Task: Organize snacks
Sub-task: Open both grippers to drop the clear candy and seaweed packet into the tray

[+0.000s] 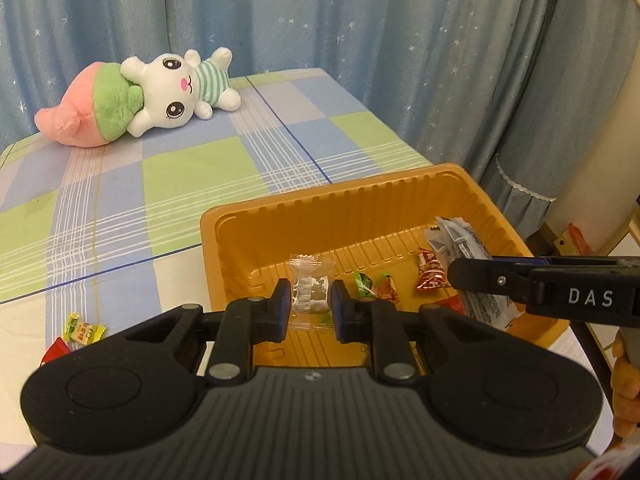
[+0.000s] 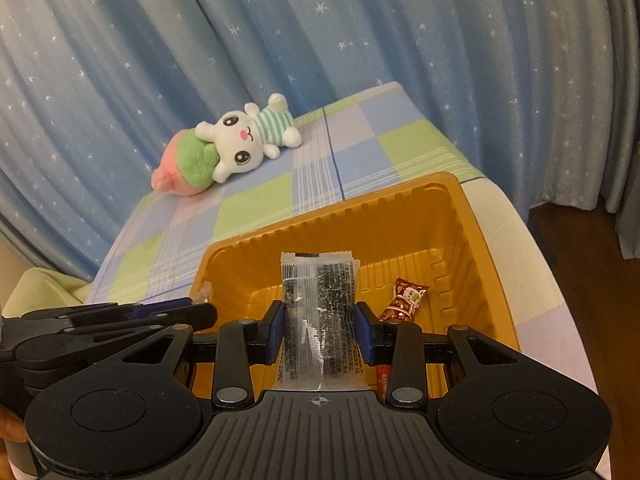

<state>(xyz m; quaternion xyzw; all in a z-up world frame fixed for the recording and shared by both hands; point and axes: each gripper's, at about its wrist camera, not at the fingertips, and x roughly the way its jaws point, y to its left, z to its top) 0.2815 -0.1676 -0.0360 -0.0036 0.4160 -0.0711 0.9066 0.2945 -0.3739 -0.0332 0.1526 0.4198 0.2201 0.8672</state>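
Note:
An orange plastic tray (image 1: 256, 220) stands on the checked tablecloth; it also shows in the right wrist view (image 2: 472, 216). My left gripper (image 1: 310, 298) is shut on a clear-wrapped candy (image 1: 308, 280) over the tray's near left part. My right gripper (image 2: 320, 328) is shut on a clear packet of dark seeds (image 2: 318, 304) above the tray; it enters the left wrist view from the right (image 1: 480, 276). In the tray lie a red candy (image 1: 430, 276), also seen in the right wrist view (image 2: 406, 300), and a green and orange candy (image 1: 376, 286).
A yellow candy (image 1: 82, 328) and a red wrapper (image 1: 56, 350) lie on the table left of the tray. A plush rabbit with a peach (image 1: 160, 96) lies at the table's far side. Blue starred curtains (image 1: 320, 12) hang behind.

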